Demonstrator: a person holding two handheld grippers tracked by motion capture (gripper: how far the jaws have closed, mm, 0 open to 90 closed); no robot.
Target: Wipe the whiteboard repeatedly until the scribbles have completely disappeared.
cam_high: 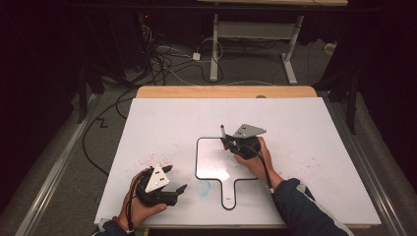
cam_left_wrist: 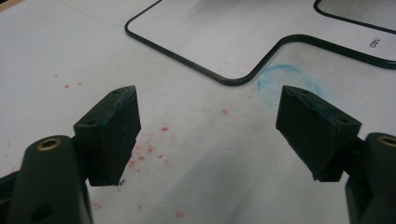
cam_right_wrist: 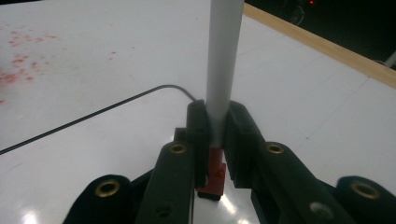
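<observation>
A small whiteboard [cam_high: 211, 157] with a black rim and a short handle lies flat in the middle of the white table top [cam_high: 305, 128]. My right gripper [cam_high: 229, 142] hovers over the board's upper right corner, shut on a marker [cam_high: 223, 131] that stands upright. In the right gripper view the marker's white barrel [cam_right_wrist: 225, 56] rises from between the jaws of that gripper [cam_right_wrist: 217, 119], with its red end [cam_right_wrist: 213, 179] pointing down at the board [cam_right_wrist: 93, 158]. My left gripper [cam_high: 174, 178] rests open at the front left, nothing between its pads [cam_left_wrist: 112, 133].
A blue smudge [cam_high: 203, 187] marks the table beside the board's handle, also in the left gripper view [cam_left_wrist: 280, 79]. Red specks [cam_left_wrist: 154, 144] dot the table at left [cam_high: 152, 160] and right. A wooden edge [cam_high: 226, 91] borders the far side; cables and a desk frame [cam_high: 255, 34] lie beyond.
</observation>
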